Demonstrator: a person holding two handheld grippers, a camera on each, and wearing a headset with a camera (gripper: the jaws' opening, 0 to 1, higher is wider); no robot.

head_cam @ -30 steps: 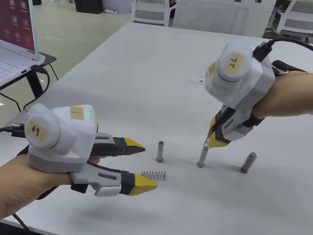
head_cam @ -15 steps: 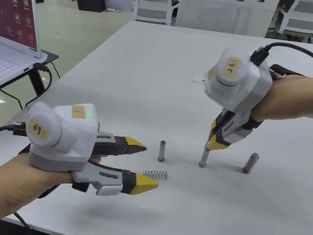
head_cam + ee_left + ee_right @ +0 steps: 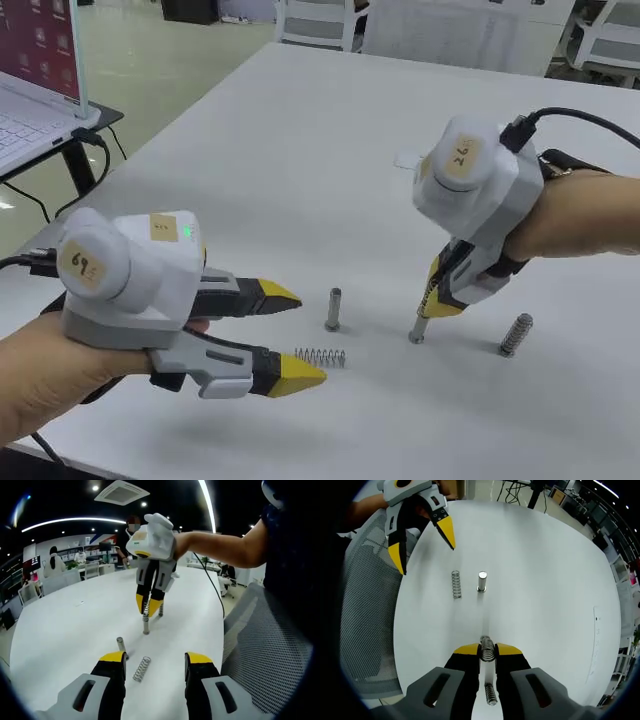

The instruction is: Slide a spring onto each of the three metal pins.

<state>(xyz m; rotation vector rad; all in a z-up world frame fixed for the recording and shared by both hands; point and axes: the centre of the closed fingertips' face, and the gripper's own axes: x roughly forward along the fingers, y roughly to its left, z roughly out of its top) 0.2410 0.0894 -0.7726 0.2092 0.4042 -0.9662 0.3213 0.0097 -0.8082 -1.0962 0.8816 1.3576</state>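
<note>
Spring (image 3: 488,652), who has it? — First

The right gripper (image 3: 438,300). Its jaws are squeezed shut on the spring, and it holds it straight above the middle pin (image 3: 417,330). The bottom of the spring is right at the pin's top. I cannot tell if it has gone over the tip. — Second

What could go wrong? — First

If the spring leans, its end may catch on the pin's edge. Then a push down would bend it, or it could pop out and jump away. A push from the side could tip the pin over. And if the jaws let go too soon, the spring falls and rolls on the table (image 3: 300,150). — Second

What else is close by? — First

The left pin (image 3: 333,309) is bare. Just on the near side of it lies a loose spring (image 3: 320,356). The left gripper (image 3: 298,336) hangs on the left with its jaws wide apart, holding nothing, close to both. A quick grab could roll that spring away or knock the bare pin. — Second

And on the right? — First

The right pin (image 3: 514,337) has its spring on. It stands a bit to the right of the gripper. I think it is safe. — Second
</note>
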